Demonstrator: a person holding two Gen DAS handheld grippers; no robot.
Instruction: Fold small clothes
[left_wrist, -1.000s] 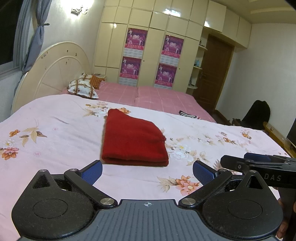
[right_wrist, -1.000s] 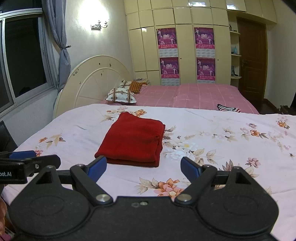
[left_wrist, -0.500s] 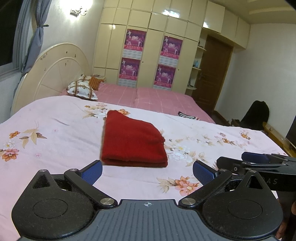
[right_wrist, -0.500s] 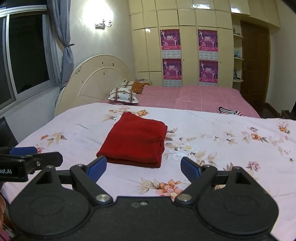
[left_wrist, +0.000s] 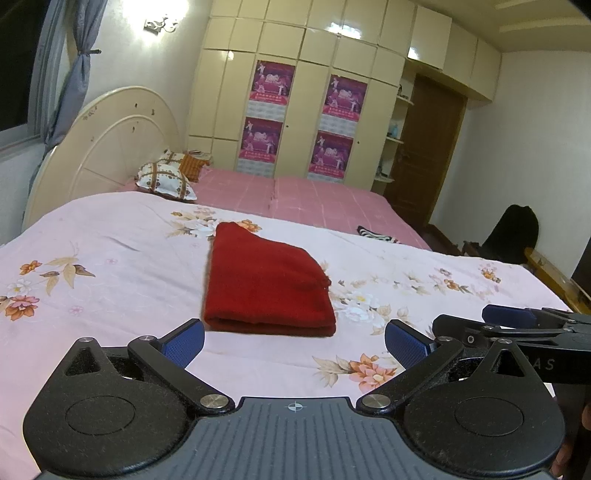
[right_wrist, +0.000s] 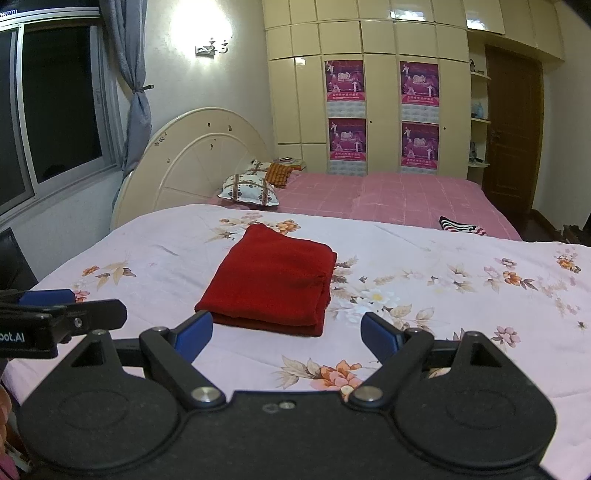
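While I hold both tools above the near edge of the bed (left_wrist: 110, 236), a red cloth (left_wrist: 266, 284) lies ahead of me on the floral sheet (right_wrist: 443, 295), folded into a neat, thick rectangle with its doubled edge facing me. My left tool (left_wrist: 294, 343) is spread wide, its blue-padded fingers well apart and holding nothing. My right tool (right_wrist: 286, 332) is just as wide and just as empty. Neither one touches the cloth; both hover just short of its near edge, side by side, and each shows at the margin of the other's view.

Judging by the tidy layers and squared corners, the folding of this piece looks finished, or very nearly so. Its right side shows a slight pucker where the layers meet, which I might press flat. Farther off, near the edge of the pink bedspread (right_wrist: 406, 195), a small striped item (right_wrist: 461, 226) lies crumpled; it may be another garment waiting for folding, though it is too small for me to tell. Two patterned pillows (right_wrist: 248, 190) rest by the cream headboard (right_wrist: 192, 162). If more clothes remain, that striped piece seems the likely next one.
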